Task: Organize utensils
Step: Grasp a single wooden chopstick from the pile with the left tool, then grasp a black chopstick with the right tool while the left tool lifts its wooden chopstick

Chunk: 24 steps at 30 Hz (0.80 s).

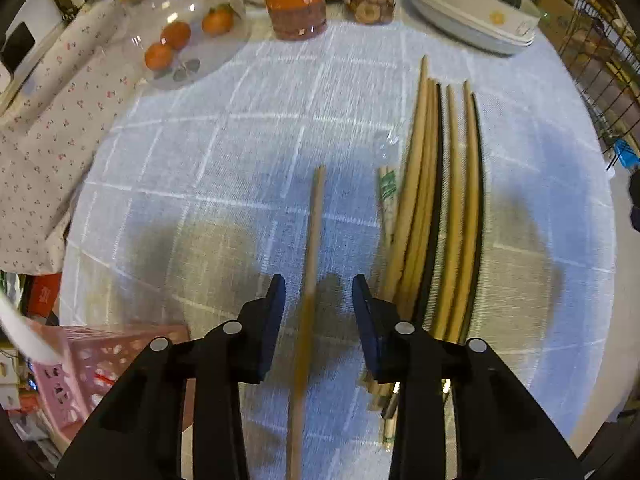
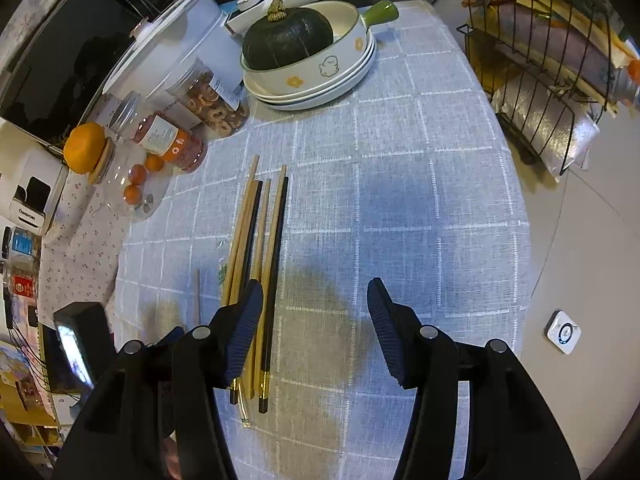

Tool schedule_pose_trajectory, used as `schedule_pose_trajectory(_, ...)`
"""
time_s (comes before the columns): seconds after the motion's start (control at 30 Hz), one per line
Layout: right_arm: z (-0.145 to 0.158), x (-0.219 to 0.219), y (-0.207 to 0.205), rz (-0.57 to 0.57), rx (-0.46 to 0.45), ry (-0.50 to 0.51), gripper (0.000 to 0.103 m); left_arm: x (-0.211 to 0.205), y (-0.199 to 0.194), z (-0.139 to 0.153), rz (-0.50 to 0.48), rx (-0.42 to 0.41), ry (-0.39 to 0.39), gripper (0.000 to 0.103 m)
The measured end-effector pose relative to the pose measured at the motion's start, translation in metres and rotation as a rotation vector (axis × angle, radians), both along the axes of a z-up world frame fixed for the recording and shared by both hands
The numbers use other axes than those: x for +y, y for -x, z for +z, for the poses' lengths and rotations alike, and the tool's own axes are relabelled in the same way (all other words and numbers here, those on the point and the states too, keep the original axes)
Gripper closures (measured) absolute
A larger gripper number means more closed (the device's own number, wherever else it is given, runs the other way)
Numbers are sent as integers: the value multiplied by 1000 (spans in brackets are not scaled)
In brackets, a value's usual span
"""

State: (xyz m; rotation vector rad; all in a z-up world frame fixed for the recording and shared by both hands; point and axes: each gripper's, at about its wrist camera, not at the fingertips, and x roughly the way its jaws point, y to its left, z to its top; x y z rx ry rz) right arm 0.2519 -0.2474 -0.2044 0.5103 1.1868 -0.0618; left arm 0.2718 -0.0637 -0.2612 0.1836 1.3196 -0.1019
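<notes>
A: Where is the single chopstick (image 1: 314,240), and which way does it run?

B: In the left wrist view it lies between the fingers of the left gripper (image 1: 319,300), long axis straight away from the camera, far tip toward the jars. It is blurred near the camera. The fingers stand apart with a gap on each side of the stick; neither pad touches it.

A: And the rest?

B: The bundle (image 1: 436,208) of wooden and black chopsticks lies just right of that gripper, roughly parallel to the single one, tips pointing to the stacked plates (image 1: 472,28). A paper-sleeved pair (image 1: 387,196) lies along the bundle's left edge.

A: What about the right side?

B: The right gripper (image 2: 316,312) is spread wide over bare tablecloth (image 2: 420,200), holding nothing. Its left finger overlaps the bundle's (image 2: 260,248) near part in the picture; whether it touches, I cannot tell.

A: Room to move?

B: Open cloth lies right of the bundle up to the table's right edge, where a wire rack (image 2: 552,80) stands. Left of the single stick there is cloth too, then a glass jar (image 1: 184,36) with oranges and a pink basket (image 1: 96,372) at the near-left corner.

A: Anything only one view gives?

B: The right wrist view shows the bundle's near ends, gold-banded on the black ones, and a squash (image 2: 288,38) in the top bowl. Only the left wrist view shows the basket.
</notes>
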Motion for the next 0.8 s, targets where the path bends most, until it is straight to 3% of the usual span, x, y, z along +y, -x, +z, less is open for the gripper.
schedule_pose_trajectory(0.07,-1,2,-1,8,3,0,49,3,-1,-9,17,29,27,83)
schedule_pose_trajectory(0.1,-1,3,-1,11,3,0,49,3,-1,-10,15,31,49,94)
schedule_pose_trajectory(0.17,0,4,0,16,-1,-1,49,0,0,-9,3,50,89,97)
schedule_pose_trajectory(0.33,0,7,-1,26,-11,-20,57,-19,15,-7,-38,117,214,98)
schedule_pose_trajectory(0.4,-2,8,-2,30,-6,-32,61,-27,21,-4,-55,116,221,98)
schedule_pose_trajectory(0.57,-8,10,-3,52,7,-28,69,-24,24,20,-63,93,271,98)
schedule_pose_trajectory(0.8,-26,15,-13,77,40,-36,80,2,31,64,-15,-7,342,98)
